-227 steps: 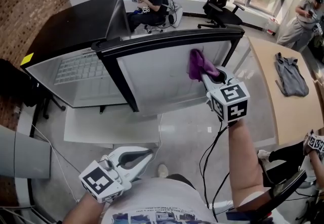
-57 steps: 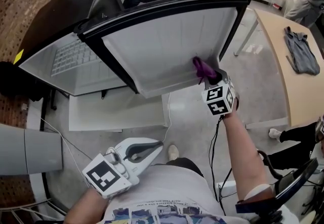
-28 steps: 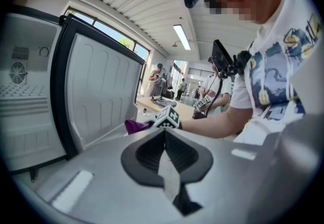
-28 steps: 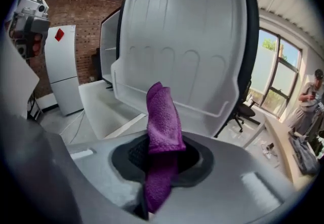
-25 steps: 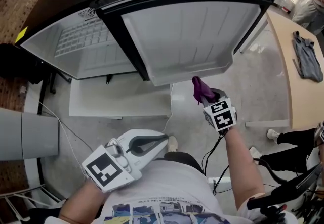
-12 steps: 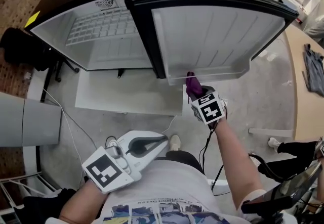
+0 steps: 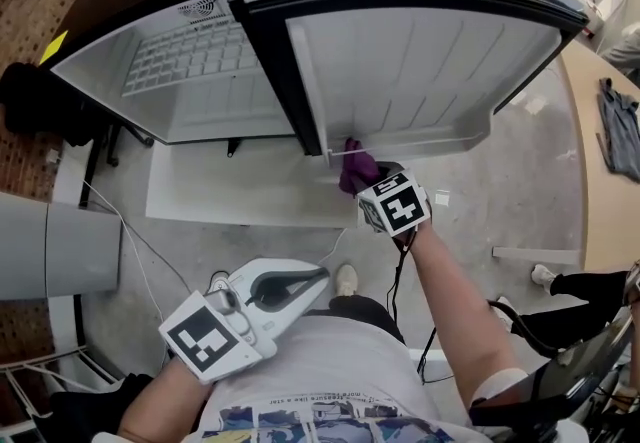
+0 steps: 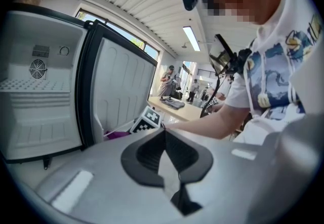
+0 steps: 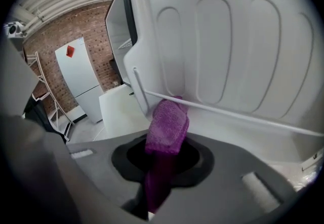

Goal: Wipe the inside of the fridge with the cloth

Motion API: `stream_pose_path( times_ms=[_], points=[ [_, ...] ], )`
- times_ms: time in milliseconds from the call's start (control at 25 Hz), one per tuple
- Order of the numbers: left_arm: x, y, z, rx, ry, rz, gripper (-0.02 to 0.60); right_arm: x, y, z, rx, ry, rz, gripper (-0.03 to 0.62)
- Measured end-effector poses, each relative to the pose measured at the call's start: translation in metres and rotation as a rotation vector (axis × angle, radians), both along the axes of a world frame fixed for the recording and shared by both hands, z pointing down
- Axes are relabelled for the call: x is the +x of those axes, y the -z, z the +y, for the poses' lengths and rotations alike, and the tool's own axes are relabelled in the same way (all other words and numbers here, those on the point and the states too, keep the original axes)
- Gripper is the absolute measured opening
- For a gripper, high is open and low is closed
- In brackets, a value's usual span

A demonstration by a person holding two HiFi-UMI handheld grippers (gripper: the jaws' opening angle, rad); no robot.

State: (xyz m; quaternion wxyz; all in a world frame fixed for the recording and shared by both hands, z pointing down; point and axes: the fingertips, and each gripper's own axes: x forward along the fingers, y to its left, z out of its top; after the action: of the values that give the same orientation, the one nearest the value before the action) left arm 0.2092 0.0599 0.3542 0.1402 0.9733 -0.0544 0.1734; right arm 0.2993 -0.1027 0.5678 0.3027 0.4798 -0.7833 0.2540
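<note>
Right gripper [image 7: 365, 186] was up at the lower hinge-side corner of the open fridge door [image 7: 430, 51], jaws clamped tight on the purple cloth [image 7: 355, 166]. In the right gripper view the cloth [image 9: 167, 127] ran up out of the closed right gripper [image 9: 161, 170] as a folded wad. Its top edge reached the thin white rail [image 9: 228, 112] of the door shelf, near the rail's left end; real contact with the door liner [image 9: 228, 36] could not be confirmed. So the cloth was at the inside of the door, not in the fridge [image 7: 190, 81] cavity, whose white ribbed interior stood open and to the left. Left gripper [image 7: 316, 278] was held low, near the person's torso and well apart from the fridge. In the left gripper view the left gripper [image 8: 169, 167] had its jaws pressed together with nothing between them. That view also showed the fridge [image 8: 35, 106] and its door [image 8: 121, 91] beyond. A white panel [image 7: 240, 196] lay on the floor below the fridge, and a wooden table [image 7: 590, 181] with a grey garment [image 7: 620, 131] stood at far right.
</note>
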Motion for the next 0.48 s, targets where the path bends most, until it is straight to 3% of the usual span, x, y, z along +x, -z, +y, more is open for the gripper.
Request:
stream_pose_path(
  times_ms=[480],
  points=[
    [0.027, 0.000, 0.004, 0.010, -0.069, 0.000, 0.005, 0.086, -0.005, 0.008, 0.007, -0.156, 0.034, 0.064]
  ],
)
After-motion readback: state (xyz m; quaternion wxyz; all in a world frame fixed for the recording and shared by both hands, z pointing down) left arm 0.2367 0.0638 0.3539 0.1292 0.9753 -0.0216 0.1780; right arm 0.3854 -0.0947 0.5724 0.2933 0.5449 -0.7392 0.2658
